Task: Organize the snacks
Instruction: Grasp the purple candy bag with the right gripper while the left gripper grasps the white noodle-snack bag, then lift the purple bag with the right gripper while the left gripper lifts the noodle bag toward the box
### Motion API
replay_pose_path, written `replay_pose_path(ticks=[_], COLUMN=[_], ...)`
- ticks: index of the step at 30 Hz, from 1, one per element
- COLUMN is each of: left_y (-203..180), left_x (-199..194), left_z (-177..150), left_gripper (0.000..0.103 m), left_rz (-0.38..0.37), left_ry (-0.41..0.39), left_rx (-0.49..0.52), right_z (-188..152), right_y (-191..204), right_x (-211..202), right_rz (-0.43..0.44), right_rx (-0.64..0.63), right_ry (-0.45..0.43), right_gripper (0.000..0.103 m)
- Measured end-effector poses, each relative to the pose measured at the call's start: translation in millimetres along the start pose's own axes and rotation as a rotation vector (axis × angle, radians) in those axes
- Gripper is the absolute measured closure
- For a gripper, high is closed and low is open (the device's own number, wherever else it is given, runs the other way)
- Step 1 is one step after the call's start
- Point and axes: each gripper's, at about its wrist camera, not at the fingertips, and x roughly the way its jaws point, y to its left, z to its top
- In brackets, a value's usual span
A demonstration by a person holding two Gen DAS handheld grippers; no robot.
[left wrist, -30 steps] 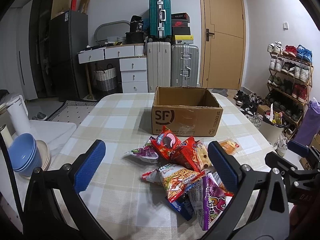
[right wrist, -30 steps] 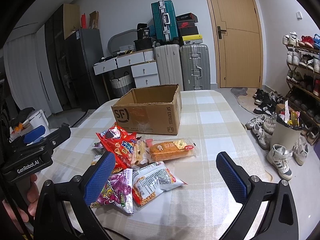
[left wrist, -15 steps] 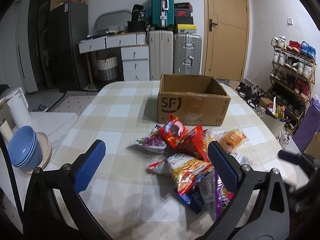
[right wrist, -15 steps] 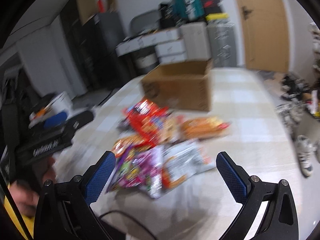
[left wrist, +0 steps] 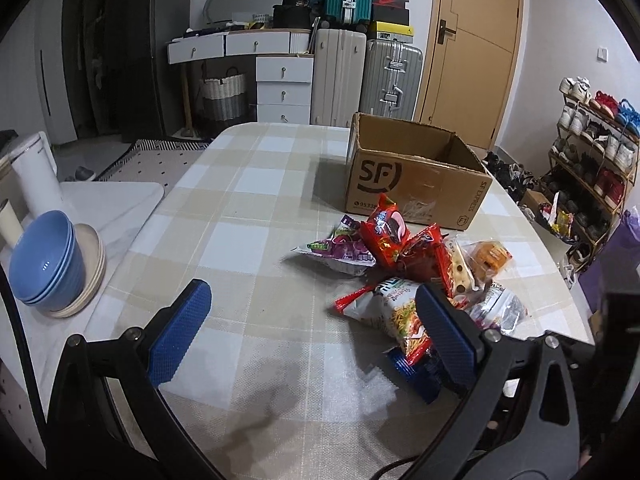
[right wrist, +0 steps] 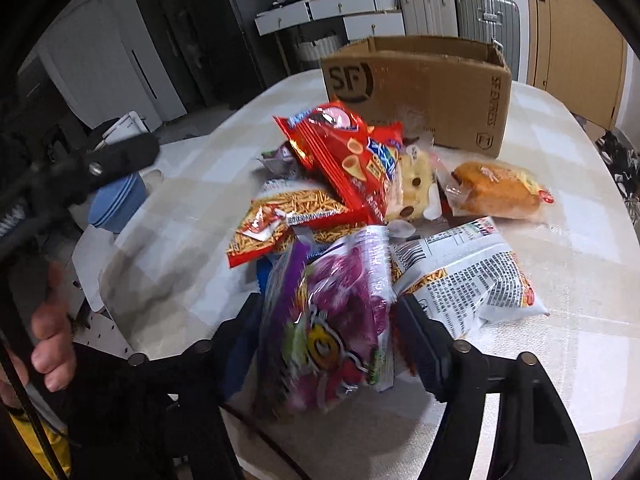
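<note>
A pile of snack bags (left wrist: pixel 400 248) lies on the checked table (left wrist: pixel 240 208) in front of an open cardboard box (left wrist: pixel 416 184). My left gripper (left wrist: pixel 311 289) hovers open over bare cloth left of the pile; its right finger overlaps the noodle-snack bag (left wrist: pixel 396 312). In the right wrist view, my right gripper (right wrist: pixel 330 308) points down at the near end of the pile. Its jaws are closing, with the purple snack bag (right wrist: pixel 332 312) between them and both pads against its sides. Behind it lie a red bag (right wrist: pixel 340 160), a wrapped bun (right wrist: pixel 496 192) and the box (right wrist: pixel 420 92).
Stacked blue bowls (left wrist: pixel 44 264) and a white kettle (left wrist: pixel 34 172) stand on a side counter to the left. A shoe rack (left wrist: pixel 592 152) lines the right wall. Suitcases (left wrist: pixel 392 76) and drawers stand beyond the table. A hand (right wrist: pixel 48 340) holds the left gripper's handle.
My right gripper swung down onto the near end of the pile and its jaws narrowed around the purple bag. The left gripper drifted left, so box and pile now sit further right.
</note>
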Motion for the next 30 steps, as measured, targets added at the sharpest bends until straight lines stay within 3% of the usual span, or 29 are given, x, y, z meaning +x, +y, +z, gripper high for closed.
replay_pose_path(ticks=[2, 14, 27, 30], left_y=[2.4, -0.2, 1.2, 0.7], left_x=[2.4, 31.7, 46.3, 47.7], left_z=[-0.3, -12.1, -17.5, -17.1], left_gripper=[0.001, 0.001, 0.001, 0.001], left_rz=[0.006, -0.024, -0.070, -0.116], left_ry=[0.012, 0.144, 0.198, 0.204], left_rx=[-0.005, -0.015, -0.051, -0.076], right_z=[-0.6, -11.3, -7.7, -6.3], right_y=[-0.7, -10.5, -21.4, -31.5], right_x=[5.7, -7.8, -48.1, -63.0], right_rz=[-0.004, 0.069, 0.168, 0.180], right_rx=[0.003, 0.049, 0.119, 0.147], right_ry=[0.018, 0.003, -0.102, -0.145], right_gripper=[0.046, 0.065, 0.068, 0.068])
